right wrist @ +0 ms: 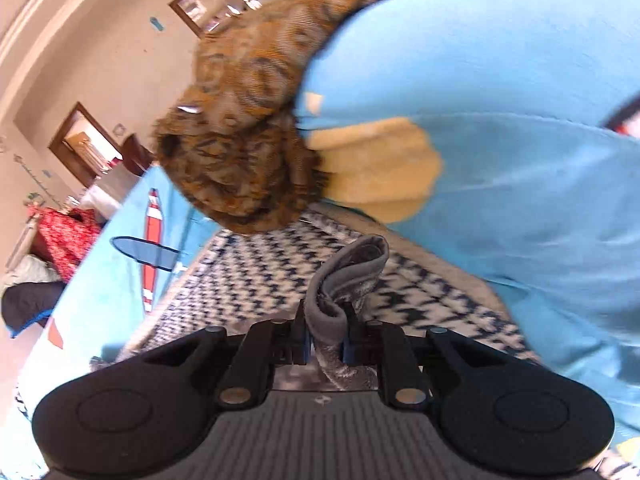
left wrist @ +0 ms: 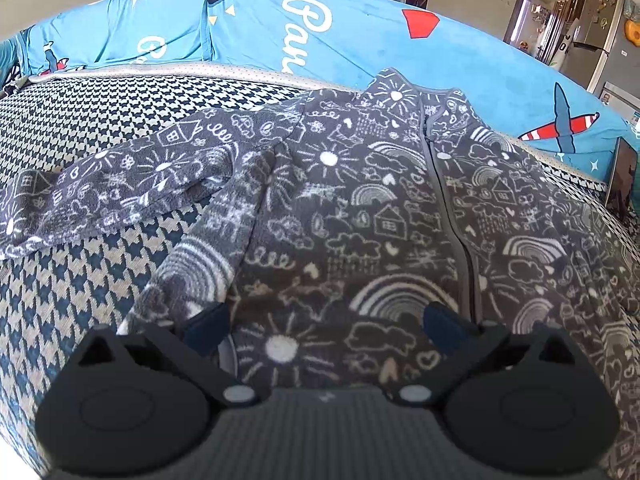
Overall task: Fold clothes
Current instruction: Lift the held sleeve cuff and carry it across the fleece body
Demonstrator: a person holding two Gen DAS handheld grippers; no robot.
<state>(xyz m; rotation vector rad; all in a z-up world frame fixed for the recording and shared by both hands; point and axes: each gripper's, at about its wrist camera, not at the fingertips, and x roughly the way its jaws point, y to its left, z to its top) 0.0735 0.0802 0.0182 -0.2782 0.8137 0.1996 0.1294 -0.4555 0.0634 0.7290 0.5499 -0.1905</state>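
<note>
Blue cover (left wrist: pixel 360 40) lettered "Par"

The jacket (left wrist: pixel 360 216) is fuzzy, matt grey fleece lying on a woven houndstooth cover (left wrist: pixel 100 120), the cushion (left wrist: pixel 360 36) behind is smooth blue cloth, and the left gripper (left wrist: pixel 326 326) is matt black plastic.

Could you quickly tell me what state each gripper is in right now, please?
Left gripper: open, holding nothing, above the grey doodle-print fleece garment.
Right gripper: shut on a fold of grey fleece fabric.
</note>
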